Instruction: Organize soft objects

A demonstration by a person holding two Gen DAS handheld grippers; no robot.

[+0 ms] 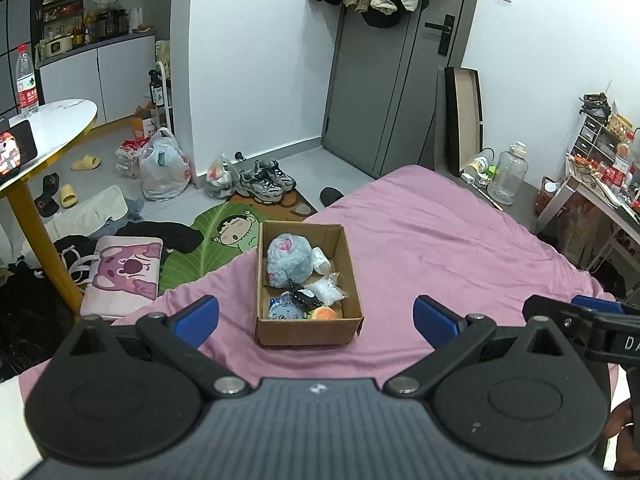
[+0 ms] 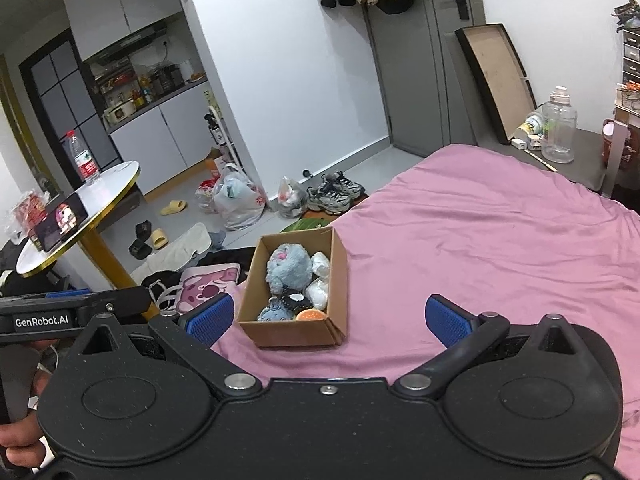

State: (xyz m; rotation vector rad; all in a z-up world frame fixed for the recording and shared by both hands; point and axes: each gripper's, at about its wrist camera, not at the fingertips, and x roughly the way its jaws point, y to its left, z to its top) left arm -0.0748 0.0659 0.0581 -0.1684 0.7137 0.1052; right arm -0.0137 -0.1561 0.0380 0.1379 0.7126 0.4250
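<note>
Small bedroom with a grey floor and white walls; a bed with a pink sheet point(image 1: 440, 240) fills the foreground. A brown cardboard box point(image 1: 308, 330) sits on the sheet near the bed's left edge, top open. Inside: a fluffy grey-blue plush point(image 1: 289, 258) at the far end, a white soft item point(image 1: 321, 260) just beside it against the right wall, a clear plastic bag with white contents point(image 1: 330, 290) nearer, then a smaller blue plush point(image 1: 285, 309), a black-and-white piece point(image 1: 306, 297) and an orange burger-shaped toy point(image 1: 324, 313) packed together at the near end. The left gripper point(image 1: 316, 316) hangs short of the box, jaws spread wide, blue pads bare, nothing between them. The right gripper point(image 2: 330, 318) is likewise spread wide and empty, the box seen between its pads; it touches nothing. On the floor beyond the bed: a green leaf-shaped mat point(image 1: 208, 240), grey sneakers point(image 1: 266, 184), plastic bags point(image 1: 164, 168). A round white table point(image 1: 52, 128) with a yellow leg stands at left, bearing a water bottle point(image 1: 26, 80).
</note>
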